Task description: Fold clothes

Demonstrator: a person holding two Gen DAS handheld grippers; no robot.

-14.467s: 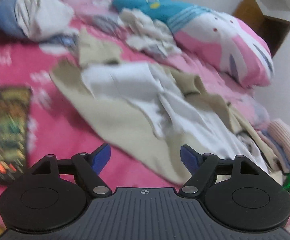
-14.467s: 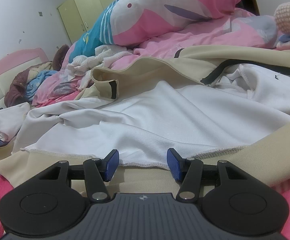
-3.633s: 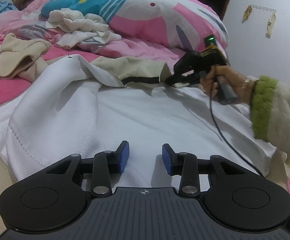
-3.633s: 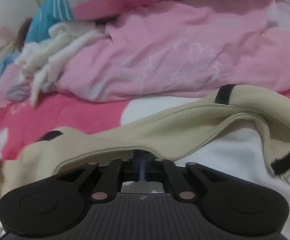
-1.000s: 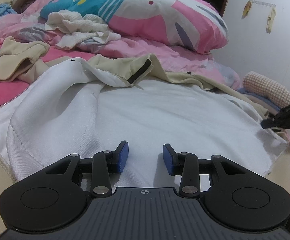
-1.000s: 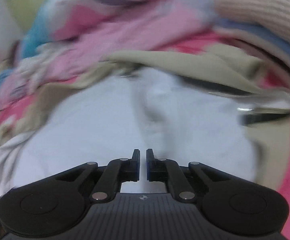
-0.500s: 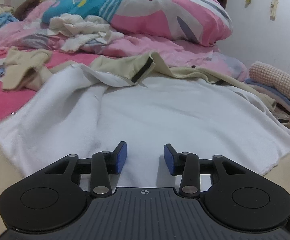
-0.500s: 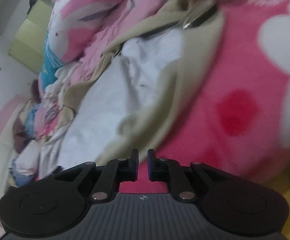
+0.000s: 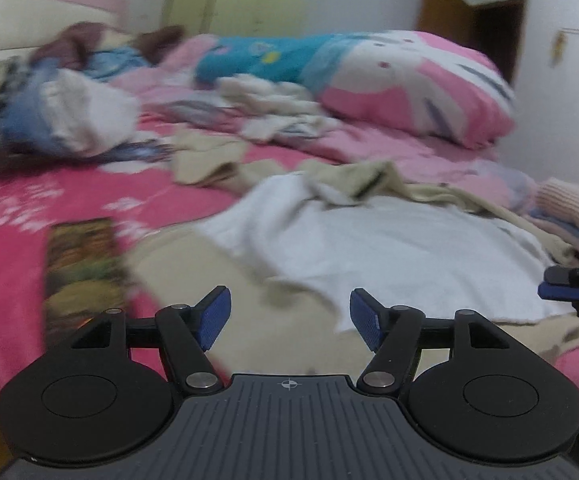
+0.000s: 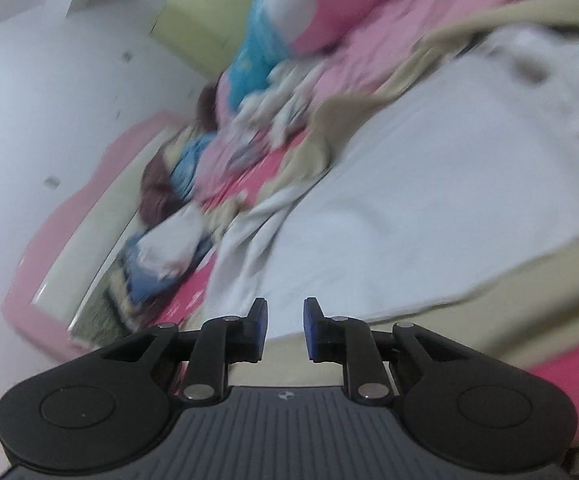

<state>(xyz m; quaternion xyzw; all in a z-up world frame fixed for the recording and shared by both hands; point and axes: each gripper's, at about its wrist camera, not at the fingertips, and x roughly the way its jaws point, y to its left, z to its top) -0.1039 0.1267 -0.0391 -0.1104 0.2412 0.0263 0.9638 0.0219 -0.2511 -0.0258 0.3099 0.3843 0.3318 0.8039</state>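
Observation:
A beige jacket (image 9: 217,268) lies spread on the pink bed, its white fleece lining (image 9: 389,248) facing up. My left gripper (image 9: 289,318) hovers over the jacket's near beige edge; its jaws are opening and hold nothing. The right gripper (image 9: 557,285) pokes in at the right edge of the left wrist view, beside the lining's corner. In the tilted, blurred right wrist view the right gripper (image 10: 285,322) is over the beige hem (image 10: 501,300) below the lining (image 10: 429,208). Its jaws are opening a little, with nothing between them.
A folded stack of knitwear (image 9: 573,216) sits at the right past the jacket. A dark patterned flat thing (image 9: 83,256) lies on the pink sheet at left. Loose clothes (image 9: 65,120) and a large pink-and-blue pillow (image 9: 389,80) fill the far side of the bed.
The left gripper has pulled back and swung left while opening wider; the jacket now looks farther off. The right gripper has opened slightly and swung round over the jacket's hem.

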